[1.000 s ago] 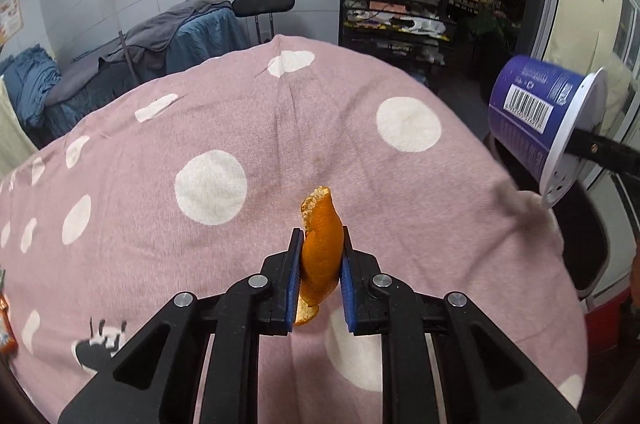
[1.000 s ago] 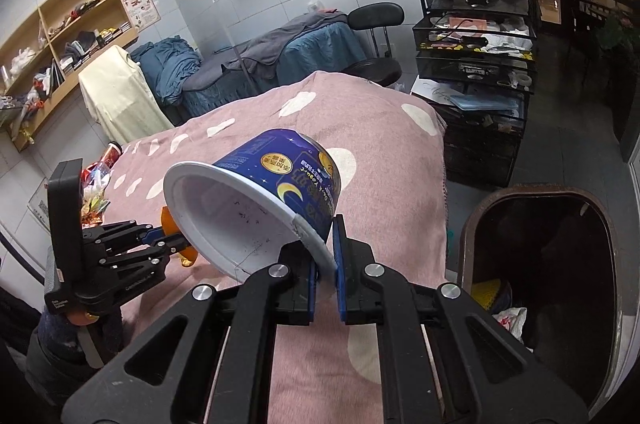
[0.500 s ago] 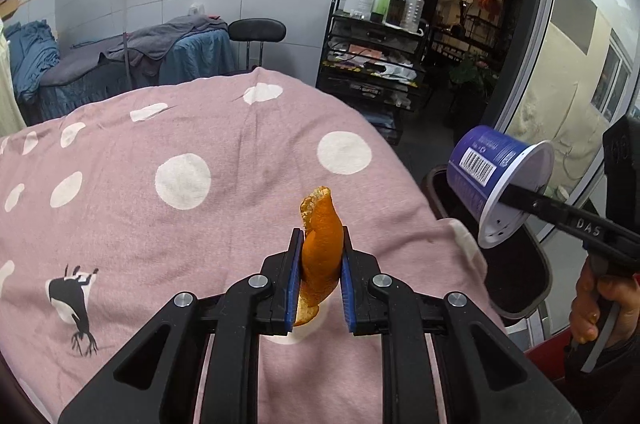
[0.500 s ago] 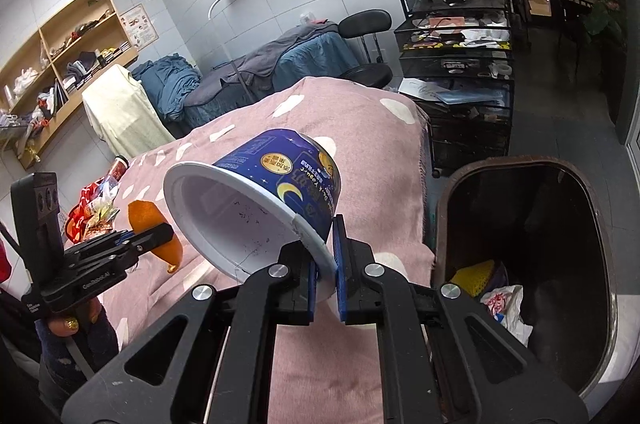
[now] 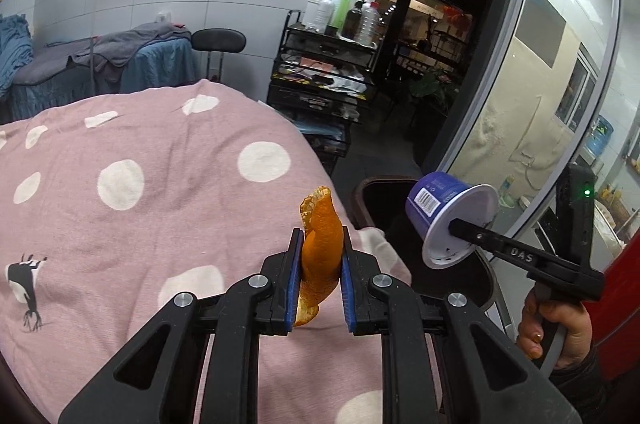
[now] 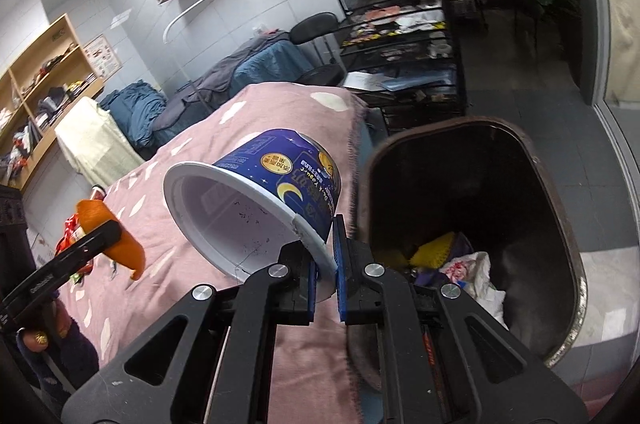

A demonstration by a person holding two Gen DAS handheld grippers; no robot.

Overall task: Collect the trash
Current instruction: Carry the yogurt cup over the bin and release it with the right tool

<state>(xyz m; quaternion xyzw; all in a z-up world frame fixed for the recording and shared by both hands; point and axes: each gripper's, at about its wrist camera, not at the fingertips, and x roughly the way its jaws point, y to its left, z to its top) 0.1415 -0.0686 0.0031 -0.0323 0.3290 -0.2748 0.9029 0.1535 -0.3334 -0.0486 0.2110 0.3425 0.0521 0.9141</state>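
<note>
Both grippers' loads, orange peel (image 5: pixel 320 256) and yogurt cup (image 6: pixel 256 208), near bin rim (image 6: pixel 440 128).

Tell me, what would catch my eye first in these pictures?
Probably the bright orange peel, pinched in the left hand-held gripper above a pink spotted blanket. Next, the blue yogurt cup, clamped by its rim in the right hand-held gripper beside an open brown bin with rubbish already inside.

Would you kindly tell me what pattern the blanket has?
The blanket is dusty pink with large off-white dots, clearest in the left wrist view.
</note>
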